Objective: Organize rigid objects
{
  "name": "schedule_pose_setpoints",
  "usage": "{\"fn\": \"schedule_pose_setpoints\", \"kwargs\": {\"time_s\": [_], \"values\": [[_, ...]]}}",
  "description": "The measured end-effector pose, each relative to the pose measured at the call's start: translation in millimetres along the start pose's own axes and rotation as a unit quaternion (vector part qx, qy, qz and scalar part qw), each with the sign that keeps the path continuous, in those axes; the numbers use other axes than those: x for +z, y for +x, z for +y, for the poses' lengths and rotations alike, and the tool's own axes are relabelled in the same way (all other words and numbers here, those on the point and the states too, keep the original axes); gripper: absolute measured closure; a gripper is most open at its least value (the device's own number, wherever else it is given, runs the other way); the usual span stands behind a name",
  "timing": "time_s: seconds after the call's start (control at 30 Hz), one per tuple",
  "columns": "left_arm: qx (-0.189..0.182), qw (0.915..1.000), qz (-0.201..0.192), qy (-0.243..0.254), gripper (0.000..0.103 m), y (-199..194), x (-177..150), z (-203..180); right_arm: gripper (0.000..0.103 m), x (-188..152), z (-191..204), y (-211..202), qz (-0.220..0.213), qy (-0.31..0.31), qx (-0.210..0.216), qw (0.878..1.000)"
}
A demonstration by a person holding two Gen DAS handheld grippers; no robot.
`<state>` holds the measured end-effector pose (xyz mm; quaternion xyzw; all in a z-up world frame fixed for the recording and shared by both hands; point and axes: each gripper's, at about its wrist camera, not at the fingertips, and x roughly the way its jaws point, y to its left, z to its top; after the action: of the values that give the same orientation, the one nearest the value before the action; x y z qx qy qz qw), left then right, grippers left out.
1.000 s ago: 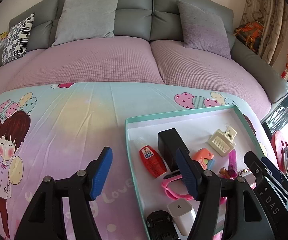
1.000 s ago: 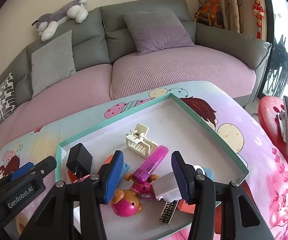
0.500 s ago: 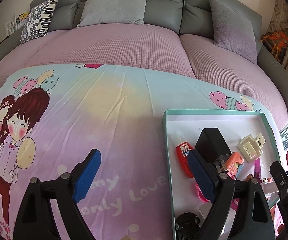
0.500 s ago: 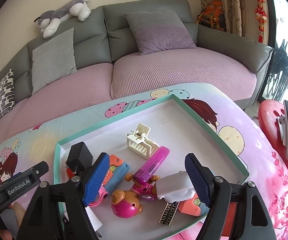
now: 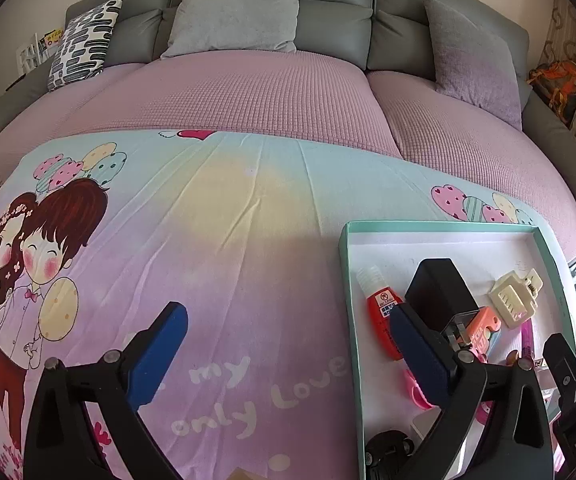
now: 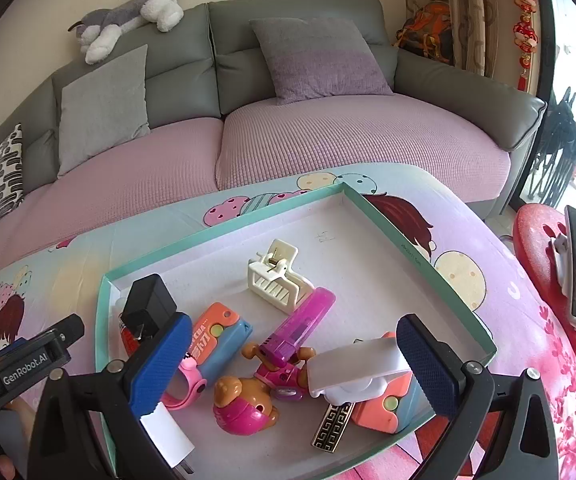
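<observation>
A teal-rimmed white tray [image 6: 419,270] lies on the cartoon cloth and holds several small items. Among them are a black charger [image 6: 148,300], a cream hair claw [image 6: 276,280], a purple lighter [image 6: 303,324], a pink bear toy [image 6: 244,404] and a white block [image 6: 355,364]. My right gripper [image 6: 293,332] hovers over the tray's near end. Its jaws are opening wide around the toys and press on none. My left gripper [image 5: 284,328], jaws also opening, hangs over bare cloth beside the tray [image 5: 439,226], near a red bottle [image 5: 383,316], with nothing between its fingers.
A grey sofa [image 6: 319,140] with a pink cover and cushions runs behind the table. A plush dog [image 6: 128,20] lies on its back. A red stool [image 6: 543,264] with a phone on it stands at the right. Open cloth [image 5: 208,240] spreads left of the tray.
Both grippers' jaws have spread much wider. The left gripper has shifted left and down over the cloth. The right gripper has stayed above the tray.
</observation>
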<state>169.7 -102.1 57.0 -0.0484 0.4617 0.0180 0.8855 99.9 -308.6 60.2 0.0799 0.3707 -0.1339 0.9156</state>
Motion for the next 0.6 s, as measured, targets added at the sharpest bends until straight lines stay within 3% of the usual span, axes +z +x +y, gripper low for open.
{"fn": "schedule_pose_setpoints", "kwargs": {"time_s": [0.6], "values": [[-0.004,0.9998,-0.013,0.015,0.001,-9.1,-0.8,-0.3,0.000,-1.2,9.2,-2.6,0.000,-0.024,-0.011,1.000]]}}
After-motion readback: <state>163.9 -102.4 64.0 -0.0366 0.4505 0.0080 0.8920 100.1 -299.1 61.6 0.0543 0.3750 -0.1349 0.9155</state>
